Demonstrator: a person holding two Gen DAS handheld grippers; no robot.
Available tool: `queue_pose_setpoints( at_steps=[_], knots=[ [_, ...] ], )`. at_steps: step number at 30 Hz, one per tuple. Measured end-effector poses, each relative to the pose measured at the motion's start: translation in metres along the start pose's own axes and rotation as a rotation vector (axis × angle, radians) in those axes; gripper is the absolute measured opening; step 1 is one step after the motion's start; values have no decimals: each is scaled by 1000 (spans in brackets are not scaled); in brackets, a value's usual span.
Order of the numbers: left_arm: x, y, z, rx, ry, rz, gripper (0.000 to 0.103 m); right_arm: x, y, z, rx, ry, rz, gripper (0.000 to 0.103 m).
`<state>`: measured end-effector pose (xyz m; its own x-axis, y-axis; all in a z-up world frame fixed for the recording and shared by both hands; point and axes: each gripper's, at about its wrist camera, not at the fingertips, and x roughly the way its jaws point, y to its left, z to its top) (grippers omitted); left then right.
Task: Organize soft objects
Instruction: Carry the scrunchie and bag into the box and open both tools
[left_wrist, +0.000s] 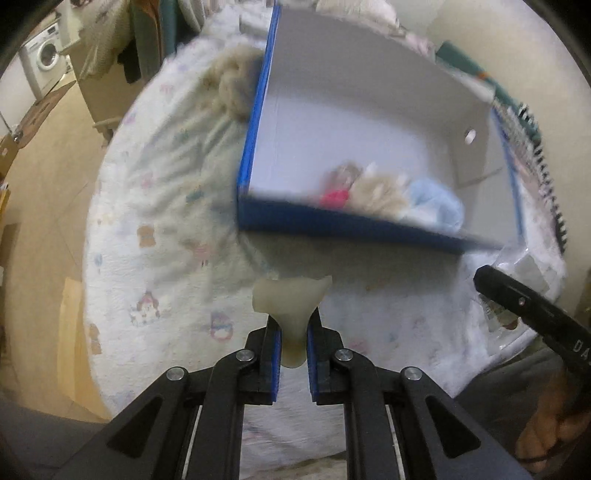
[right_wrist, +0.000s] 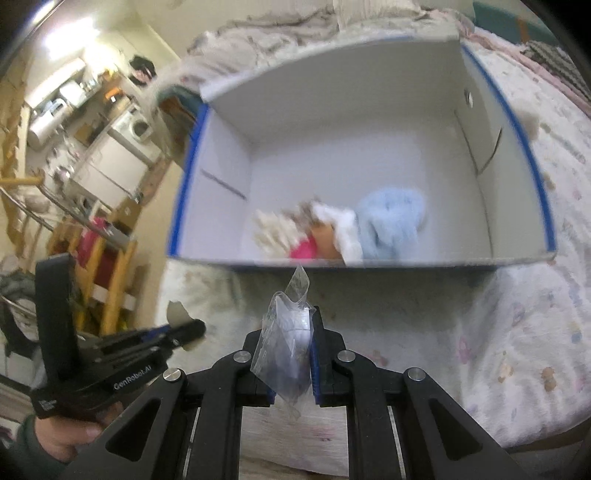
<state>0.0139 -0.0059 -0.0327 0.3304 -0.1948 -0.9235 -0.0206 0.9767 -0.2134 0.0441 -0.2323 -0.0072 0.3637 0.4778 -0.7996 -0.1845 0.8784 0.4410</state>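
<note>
A blue box with a white inside (left_wrist: 255, 122) (right_wrist: 184, 192) lies open on the bed. In it lie a light blue plush (left_wrist: 439, 206) (right_wrist: 391, 221), a beige fluffy toy (left_wrist: 380, 195) (right_wrist: 273, 229) and a doll with red clothing (left_wrist: 334, 197) (right_wrist: 304, 249). My left gripper (left_wrist: 293, 325) is shut on a pale, rubbery soft object (left_wrist: 291, 299), held in front of the box's near wall. My right gripper (right_wrist: 290, 325) is shut on a clear plastic bag (right_wrist: 288, 332), also in front of the box. Another beige fluffy toy (left_wrist: 229, 85) lies on the bed left of the box.
The bed has a white quilt with cartoon prints (left_wrist: 155, 229) (right_wrist: 517, 314). The left gripper shows at lower left in the right wrist view (right_wrist: 184, 328), and the right gripper at right in the left wrist view (left_wrist: 524, 306). A washing machine (left_wrist: 44, 59) and floor lie to the left.
</note>
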Motion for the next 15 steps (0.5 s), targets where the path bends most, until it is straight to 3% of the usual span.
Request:
queue_pose_setpoints(
  at_steps=[8,15],
  knots=[
    [-53,-34,46,64,-122,-55,11,-41,0,41,-23,-102,10,16],
    [-44,-57,82,103,-137,-58,11,-35,-14,70,-11,-126,4,16]
  ],
)
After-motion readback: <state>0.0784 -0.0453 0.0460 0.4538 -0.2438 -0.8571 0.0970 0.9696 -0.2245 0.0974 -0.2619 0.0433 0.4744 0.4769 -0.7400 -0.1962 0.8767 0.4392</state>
